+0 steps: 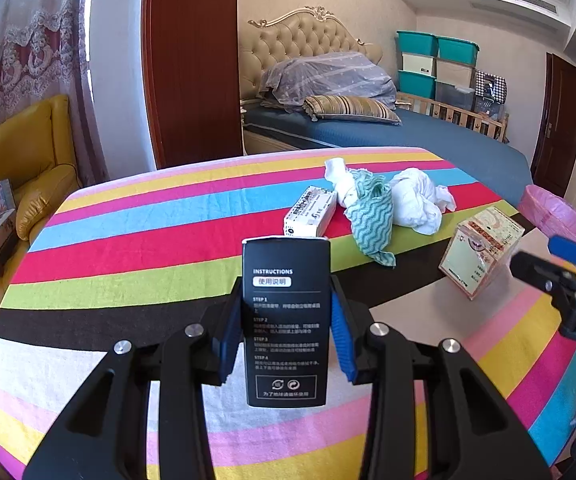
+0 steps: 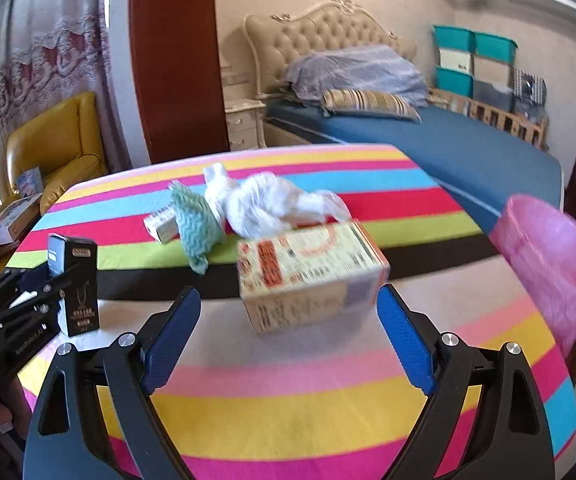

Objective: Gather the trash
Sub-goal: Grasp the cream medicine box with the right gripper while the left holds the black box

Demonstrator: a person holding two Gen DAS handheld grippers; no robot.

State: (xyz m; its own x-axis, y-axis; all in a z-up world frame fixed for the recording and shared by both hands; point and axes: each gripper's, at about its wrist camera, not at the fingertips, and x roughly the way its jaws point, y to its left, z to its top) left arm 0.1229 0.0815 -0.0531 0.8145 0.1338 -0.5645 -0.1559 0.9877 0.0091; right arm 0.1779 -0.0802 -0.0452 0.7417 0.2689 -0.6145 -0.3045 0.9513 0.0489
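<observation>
A black box (image 1: 286,320) is clamped upright between the jaws of the left gripper (image 1: 286,332). The right gripper (image 2: 288,344) is held with jaws spread wide before a cream carton (image 2: 307,276) on the striped counter (image 2: 288,412).

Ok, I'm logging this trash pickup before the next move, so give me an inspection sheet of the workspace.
Surface: striped tablecloth covers the table.
Job's things: black box held upright; beige box, white box, teal cloth and white crumpled paper lie on the cloth; pink-lined bin at the right edge.
Clutter: nothing seen.
Grippers: left gripper shut on the black box; right gripper open before the beige box.
Cables: nothing seen.
Surroundings: bed, yellow armchair, storage bins.
</observation>
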